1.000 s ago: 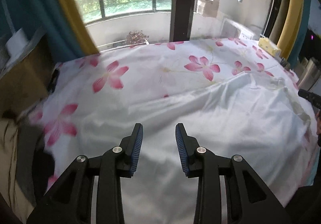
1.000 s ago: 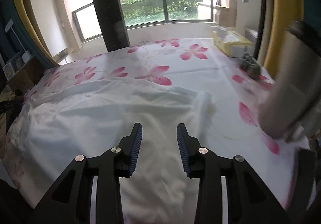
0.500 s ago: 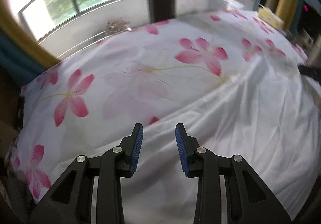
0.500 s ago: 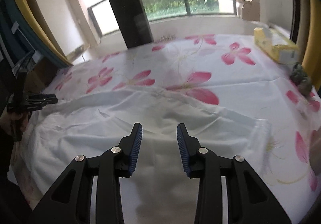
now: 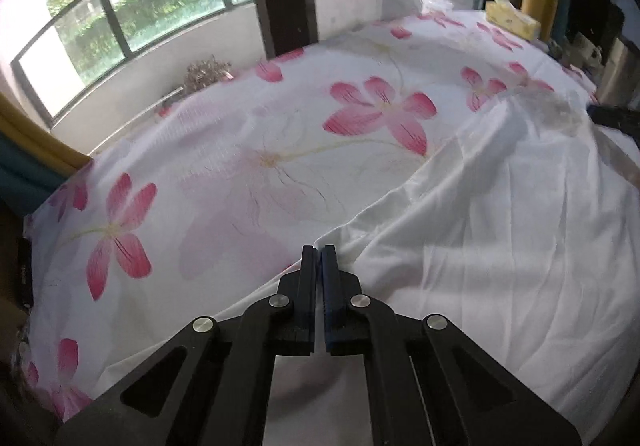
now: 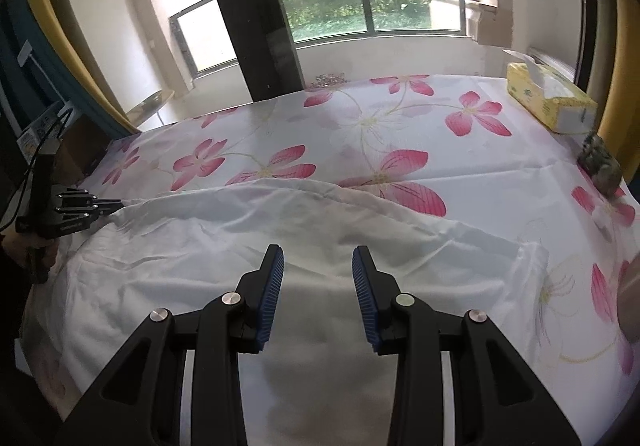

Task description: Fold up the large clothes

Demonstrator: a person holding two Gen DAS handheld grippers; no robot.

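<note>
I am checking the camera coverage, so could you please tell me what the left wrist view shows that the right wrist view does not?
Only the left wrist view shows the left gripper shut on the white garment at its edge. Only the right wrist view shows the right gripper open above the cloth. Both show the garment, the flowered sheet and the yellow tissue box.

A bed [image 6: 500, 174] with a pink-flowered sheet [image 5: 248, 166] carries a white garment [image 6: 224, 246] spread across its near side. A yellow tissue box [image 6: 548, 102] sits at its far right edge.
</note>
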